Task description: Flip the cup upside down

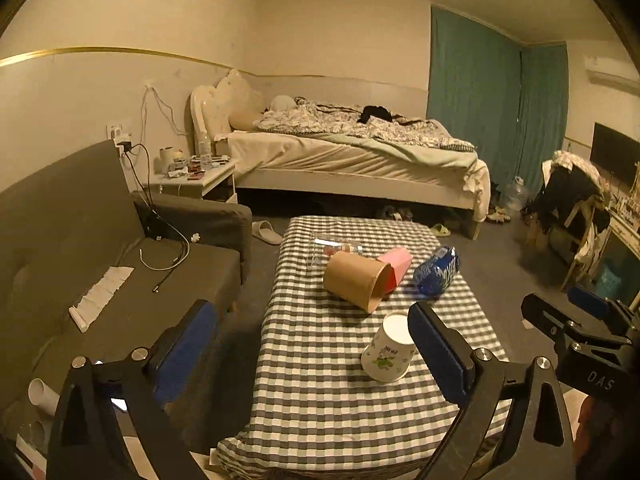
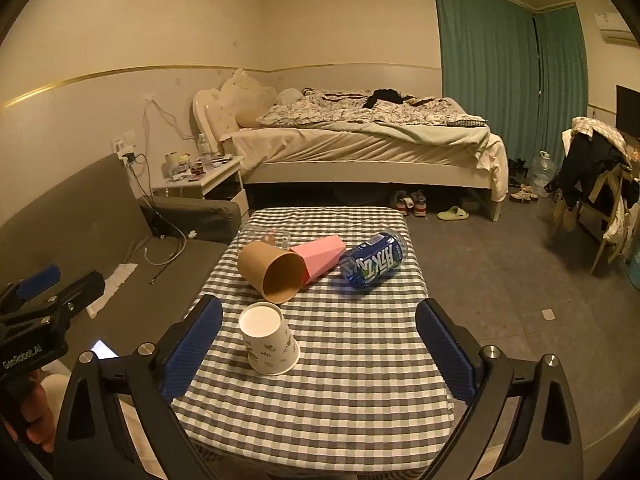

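A white paper cup with green cartoon prints (image 2: 270,340) stands upside down on the checkered table (image 2: 360,380), its flat base up; it also shows in the left wrist view (image 1: 387,350). My right gripper (image 2: 320,348) is open and empty, its jaws wide apart, the cup just right of the left finger. My left gripper (image 1: 312,352) is open and empty, held over the table's left edge; the cup sits just inside its right finger (image 1: 436,356).
A brown paper tub (image 2: 272,270), a pink cup (image 2: 320,256), a blue bottle (image 2: 374,260) and a clear glass (image 2: 262,236) lie on the table's far half. A grey sofa (image 1: 100,248) stands left, a bed (image 2: 360,140) behind, a cluttered chair (image 2: 592,176) right.
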Tool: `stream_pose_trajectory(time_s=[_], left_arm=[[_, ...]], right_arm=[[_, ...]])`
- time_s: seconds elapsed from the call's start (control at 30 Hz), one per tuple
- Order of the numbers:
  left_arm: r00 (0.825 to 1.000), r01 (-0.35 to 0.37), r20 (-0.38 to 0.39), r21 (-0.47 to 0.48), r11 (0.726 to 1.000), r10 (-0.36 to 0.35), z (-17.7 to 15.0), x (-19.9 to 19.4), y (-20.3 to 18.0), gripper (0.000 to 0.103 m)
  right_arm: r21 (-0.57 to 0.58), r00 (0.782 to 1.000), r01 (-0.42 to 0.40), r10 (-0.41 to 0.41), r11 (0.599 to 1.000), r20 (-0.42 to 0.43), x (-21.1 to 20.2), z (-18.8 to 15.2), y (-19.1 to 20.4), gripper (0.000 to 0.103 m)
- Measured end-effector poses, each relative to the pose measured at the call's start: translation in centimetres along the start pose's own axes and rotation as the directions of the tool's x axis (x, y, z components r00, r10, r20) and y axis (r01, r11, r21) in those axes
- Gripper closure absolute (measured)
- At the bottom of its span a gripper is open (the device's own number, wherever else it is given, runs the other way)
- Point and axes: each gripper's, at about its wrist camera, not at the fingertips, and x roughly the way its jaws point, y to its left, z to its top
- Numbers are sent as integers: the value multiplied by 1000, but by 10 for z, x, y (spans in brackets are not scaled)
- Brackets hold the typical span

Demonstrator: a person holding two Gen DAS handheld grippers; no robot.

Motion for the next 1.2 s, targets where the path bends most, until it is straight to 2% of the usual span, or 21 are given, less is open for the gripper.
stream_pose_trajectory(time_s=[0.1, 0.63, 1.2], left_arm=[[1000, 6, -17, -6, 1000, -6, -3, 3, 1, 3], [998, 16, -64, 3, 1000, -16, -9, 12, -4, 2], [998, 11, -66, 30, 999, -9, -12, 12, -9, 2]], right_arm=[[10, 1000, 11, -11, 1000, -5, 3, -4, 0, 0], [-1, 999, 35, -35, 999, 1, 3, -10, 6, 0], [-6, 999, 51, -51, 999, -10, 6, -12, 6, 0]])
